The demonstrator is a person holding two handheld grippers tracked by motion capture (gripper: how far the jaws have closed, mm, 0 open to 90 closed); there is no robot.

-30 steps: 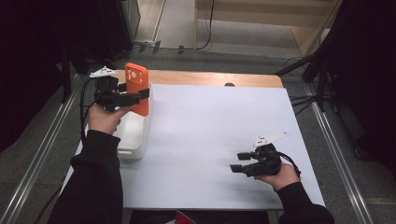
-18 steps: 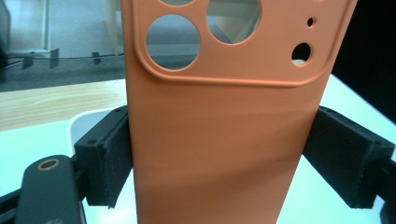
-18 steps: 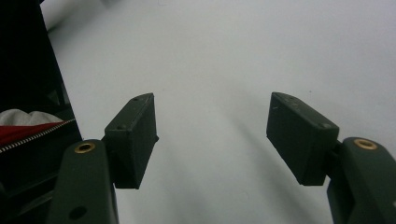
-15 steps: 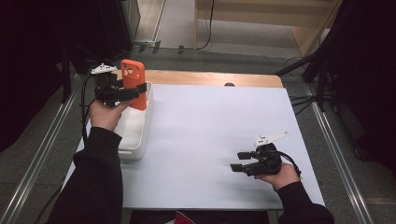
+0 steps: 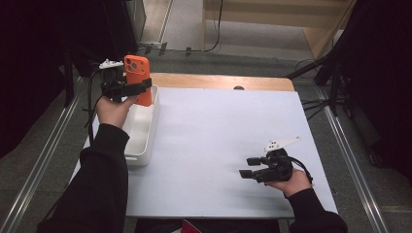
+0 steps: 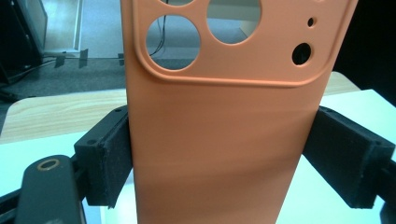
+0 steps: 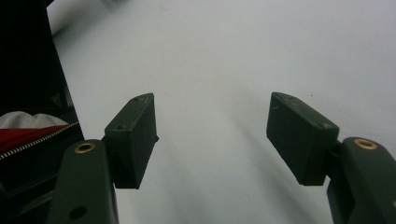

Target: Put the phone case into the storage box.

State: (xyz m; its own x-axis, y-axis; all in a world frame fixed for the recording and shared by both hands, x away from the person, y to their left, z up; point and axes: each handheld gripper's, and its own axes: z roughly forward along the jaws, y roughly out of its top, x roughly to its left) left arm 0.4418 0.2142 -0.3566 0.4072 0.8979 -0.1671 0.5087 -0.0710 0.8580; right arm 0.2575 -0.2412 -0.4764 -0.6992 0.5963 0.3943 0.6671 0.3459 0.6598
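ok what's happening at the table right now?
A person works with handheld tongs in each hand. The left tongs are clamped on an orange phone case, holding it upright by its two long edges above the far end of a white bin at the table's left edge. The right tongs rest low over the white tabletop near the right front corner, jaws open with nothing between them.
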